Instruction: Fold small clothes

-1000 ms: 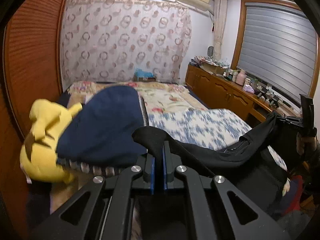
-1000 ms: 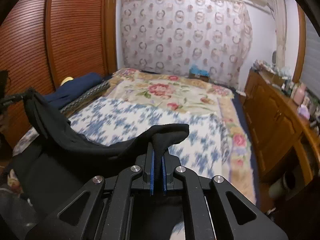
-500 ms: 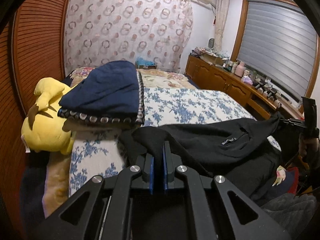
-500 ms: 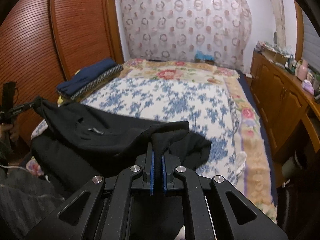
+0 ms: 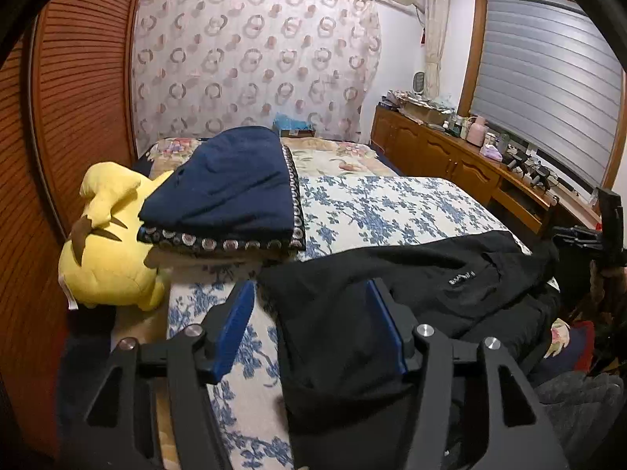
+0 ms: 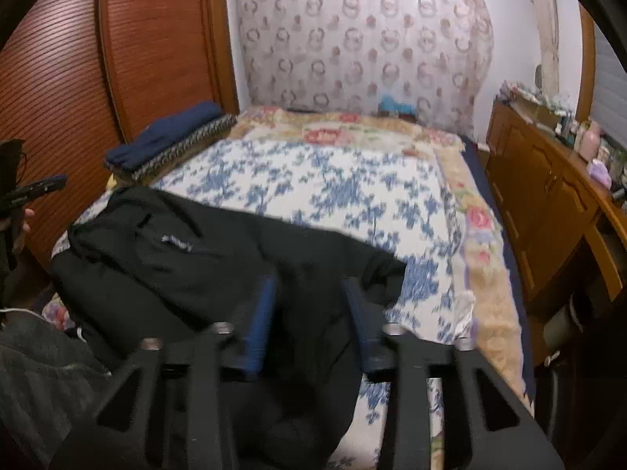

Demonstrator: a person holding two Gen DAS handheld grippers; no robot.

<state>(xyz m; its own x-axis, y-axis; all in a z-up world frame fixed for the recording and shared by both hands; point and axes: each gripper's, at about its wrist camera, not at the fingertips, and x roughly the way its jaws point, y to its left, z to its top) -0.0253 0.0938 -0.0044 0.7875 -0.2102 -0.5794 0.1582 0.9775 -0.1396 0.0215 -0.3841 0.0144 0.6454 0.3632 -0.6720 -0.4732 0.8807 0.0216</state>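
A black garment (image 5: 392,286) (image 6: 188,258) with a small white logo lies spread across the near end of the bed. My left gripper (image 5: 309,293) hovers over its left end, jaws opening, the cloth lying loose between the blue pads (image 5: 235,321) without being pressed. My right gripper (image 6: 307,286) stands over the garment's right end, jaws also opening, fabric under and between the fingers but not clamped. From the left wrist view the right gripper shows at the far right edge; from the right wrist view the left one shows at the far left.
The bed carries a blue-flowered sheet (image 5: 392,207) (image 6: 333,188). A folded navy blanket (image 5: 231,184) (image 6: 164,137) and a yellow plush toy (image 5: 109,243) sit at its left side by the wooden wardrobe (image 6: 78,78). A cluttered wooden sideboard (image 5: 470,156) (image 6: 548,180) runs along the right.
Both grippers were shut on the garment's corners and held it stretched above the bed. They came down, the garment settled flat on the sheet, and both pairs of jaws have come apart.
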